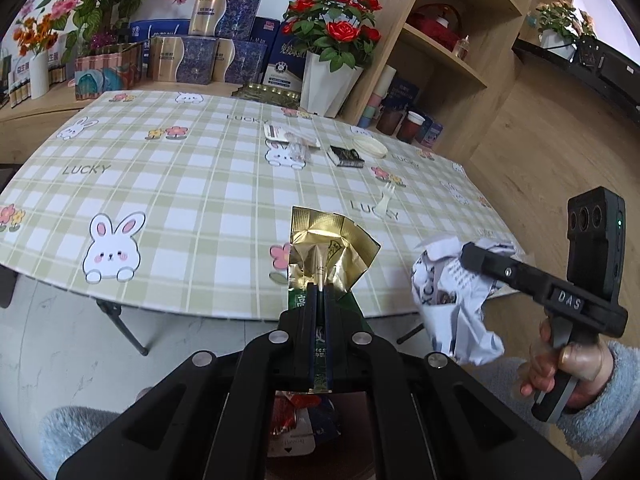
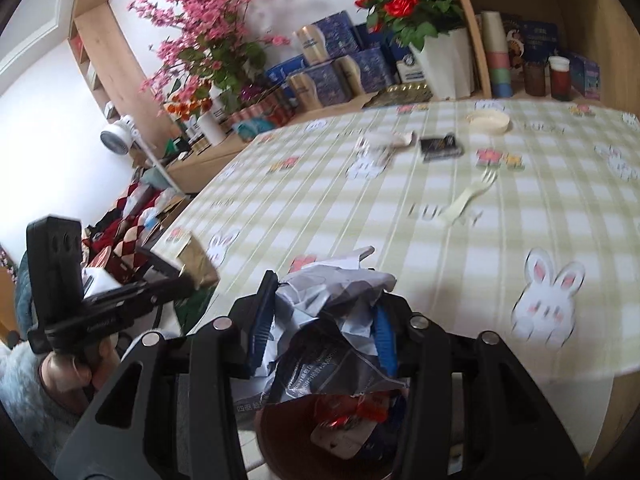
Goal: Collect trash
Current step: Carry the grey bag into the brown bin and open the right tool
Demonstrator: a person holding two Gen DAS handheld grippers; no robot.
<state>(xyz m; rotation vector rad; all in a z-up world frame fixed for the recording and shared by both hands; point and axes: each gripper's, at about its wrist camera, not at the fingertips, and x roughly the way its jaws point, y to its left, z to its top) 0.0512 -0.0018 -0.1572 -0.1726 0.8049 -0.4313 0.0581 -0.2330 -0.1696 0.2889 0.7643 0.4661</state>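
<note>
We find the left hand-held gripper clenched on a gold foil wrapper, and the right hand-held gripper grasping crumpled white paper, both above a brown bin holding trash. Farther off, the table carries a plastic fork, black packet and white lid.

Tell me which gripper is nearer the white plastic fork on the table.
Right. The right gripper, clamped on crumpled paper, hangs nearer the fork; the left gripper, pinching a gold wrapper, is farther.
</note>
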